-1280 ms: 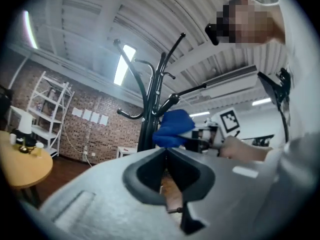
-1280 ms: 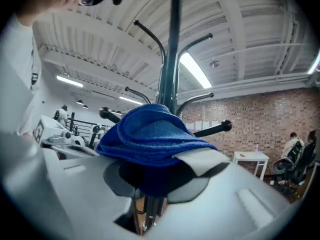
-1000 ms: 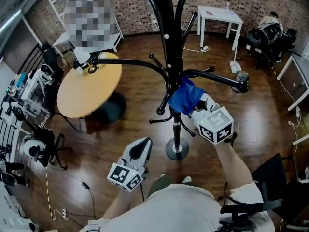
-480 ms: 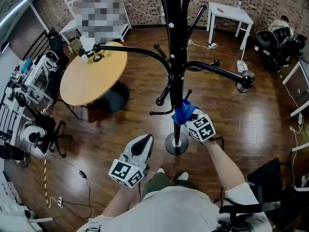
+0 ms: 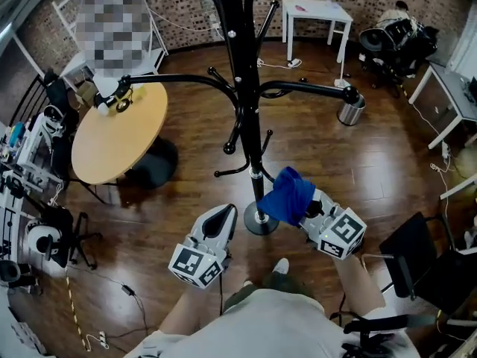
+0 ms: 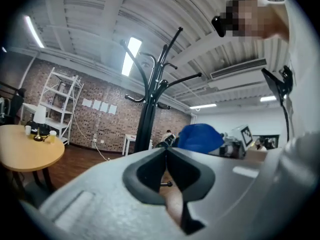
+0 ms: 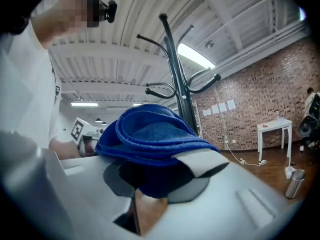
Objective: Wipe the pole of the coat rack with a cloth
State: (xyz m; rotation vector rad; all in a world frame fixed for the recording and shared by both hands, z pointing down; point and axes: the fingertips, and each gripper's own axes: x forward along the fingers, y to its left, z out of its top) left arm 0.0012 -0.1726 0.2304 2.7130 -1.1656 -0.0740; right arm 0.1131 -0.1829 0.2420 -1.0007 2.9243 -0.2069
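The black coat rack pole (image 5: 246,103) rises from its round base (image 5: 260,219) on the wood floor, with hook arms spreading out above. My right gripper (image 5: 301,204) is shut on a bunched blue cloth (image 5: 287,195) low down, just right of the pole; whether the cloth touches the pole I cannot tell. In the right gripper view the cloth (image 7: 150,134) fills the jaws of the gripper (image 7: 165,170) and the pole (image 7: 179,86) stands behind it. My left gripper (image 5: 223,216) hangs shut and empty left of the base. The left gripper view has its closed tips (image 6: 166,151), the rack (image 6: 150,114) and the cloth (image 6: 200,136).
A round wooden table (image 5: 112,140) with small items stands to the left. At the back are a white table (image 5: 313,10) and a metal bin (image 5: 348,112). Equipment racks line the left edge, and a black chair (image 5: 410,256) sits near my right.
My right gripper slid the blue cloth down the pole from hook height to near the base, then drew slightly right. The left gripper has stayed put.
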